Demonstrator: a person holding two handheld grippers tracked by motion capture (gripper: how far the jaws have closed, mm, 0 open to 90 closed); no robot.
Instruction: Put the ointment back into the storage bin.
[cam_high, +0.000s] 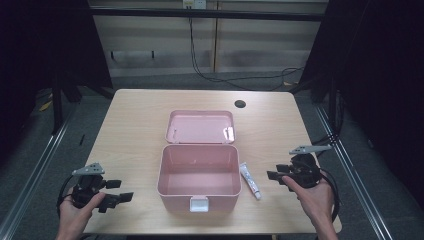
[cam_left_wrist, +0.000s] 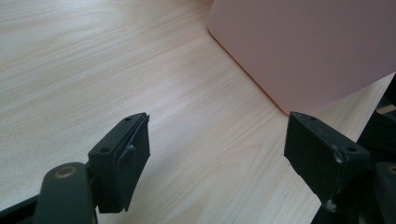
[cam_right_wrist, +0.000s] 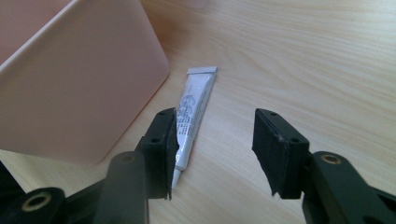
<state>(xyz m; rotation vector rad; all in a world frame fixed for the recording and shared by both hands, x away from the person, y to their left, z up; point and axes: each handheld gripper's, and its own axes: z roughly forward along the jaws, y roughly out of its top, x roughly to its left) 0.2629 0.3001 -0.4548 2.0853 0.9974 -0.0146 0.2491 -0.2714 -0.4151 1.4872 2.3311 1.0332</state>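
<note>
With right hand-held gripper half open and empty, lower squarely over white tube lying on surface just beside open pink box, then close across tube's middle.

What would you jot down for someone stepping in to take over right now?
Left gripper: open, holds nothing, left of the box.
Right gripper: open, holds nothing, right of the tube; in the right gripper view the tube lies past its left jaw, not between the jaws.
Box: pink, open, inside looks bare; lid lies flat behind it.
Tube: white, flat on the table, just right of the box.
Done: box opened.
Left, probably: grip the tube, put it in the box, close the lid.
</note>
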